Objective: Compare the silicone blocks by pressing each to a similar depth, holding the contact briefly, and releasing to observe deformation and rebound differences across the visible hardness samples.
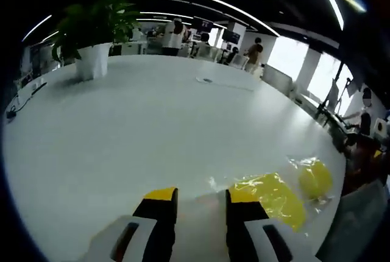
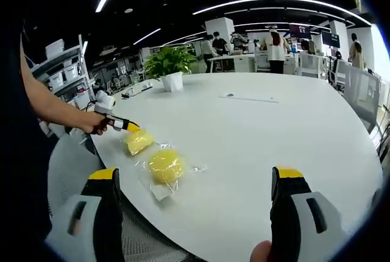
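Note:
Two yellow silicone blocks lie in clear plastic bags near the white table's edge. In the left gripper view, the flatter block sits just right of my right jaw and the rounder block lies farther right. My left gripper is open a moderate gap, with bare table between the jaws. In the right gripper view, a hand holds the left gripper, its yellow tip at the edge of the flatter block. The rounder block lies in front of my right gripper, which stands wide open and holds nothing.
A potted plant stands far back on the white table, and a thin flat item lies mid-table. A grey mesh chair is under the near edge. People stand at desks behind. Shelves with bins are at the left.

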`<act>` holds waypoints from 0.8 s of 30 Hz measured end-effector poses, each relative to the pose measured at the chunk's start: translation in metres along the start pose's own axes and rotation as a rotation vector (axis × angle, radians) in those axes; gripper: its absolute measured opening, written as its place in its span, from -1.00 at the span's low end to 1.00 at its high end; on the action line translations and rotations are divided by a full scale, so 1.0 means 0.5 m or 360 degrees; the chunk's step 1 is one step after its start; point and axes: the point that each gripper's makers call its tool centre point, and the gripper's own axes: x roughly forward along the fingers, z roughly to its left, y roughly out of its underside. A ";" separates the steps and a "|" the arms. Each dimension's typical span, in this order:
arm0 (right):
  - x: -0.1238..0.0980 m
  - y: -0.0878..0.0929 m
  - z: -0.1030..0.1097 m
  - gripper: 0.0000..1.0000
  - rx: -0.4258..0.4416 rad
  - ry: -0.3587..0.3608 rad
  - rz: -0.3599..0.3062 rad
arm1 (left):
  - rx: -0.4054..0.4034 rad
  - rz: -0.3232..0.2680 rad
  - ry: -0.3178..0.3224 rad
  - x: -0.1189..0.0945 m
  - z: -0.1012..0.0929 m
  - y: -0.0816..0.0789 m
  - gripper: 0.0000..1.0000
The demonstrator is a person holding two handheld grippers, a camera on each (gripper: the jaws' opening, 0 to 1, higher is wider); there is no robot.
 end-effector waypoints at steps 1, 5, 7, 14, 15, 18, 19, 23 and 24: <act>0.000 -0.001 0.000 0.93 -0.0002 -0.0001 -0.0002 | -0.0006 -0.0008 -0.0013 -0.002 0.005 -0.002 -0.19; 0.000 -0.006 -0.001 0.93 -0.0006 -0.0004 -0.0010 | -0.0053 -0.0065 -0.0036 -0.021 0.016 -0.018 0.05; 0.000 -0.009 -0.001 0.93 -0.0009 -0.0006 -0.0014 | -0.0062 -0.0107 -0.0040 -0.033 0.021 -0.030 0.18; 0.002 -0.018 0.001 0.93 -0.0014 -0.0010 -0.0029 | -0.0018 -0.0204 0.0008 -0.075 0.019 -0.068 0.61; 0.003 -0.019 0.000 0.93 -0.0016 -0.0009 -0.0029 | 0.0002 -0.0218 0.0019 -0.081 0.016 -0.072 0.65; 0.004 -0.023 -0.001 0.93 -0.0021 -0.0010 -0.0035 | 0.0041 -0.0232 0.0040 -0.103 0.008 -0.078 0.77; 0.004 -0.025 -0.001 0.93 -0.0022 -0.0010 -0.0036 | 0.0048 -0.0238 0.0045 -0.109 0.006 -0.079 0.80; 0.008 -0.033 -0.001 0.93 -0.0036 -0.0013 -0.0036 | 0.0062 -0.0283 0.0070 -0.136 0.004 -0.087 0.91; 0.009 -0.034 -0.002 0.93 -0.0039 -0.0015 -0.0035 | 0.0071 -0.0299 0.0072 -0.148 -0.001 -0.091 0.93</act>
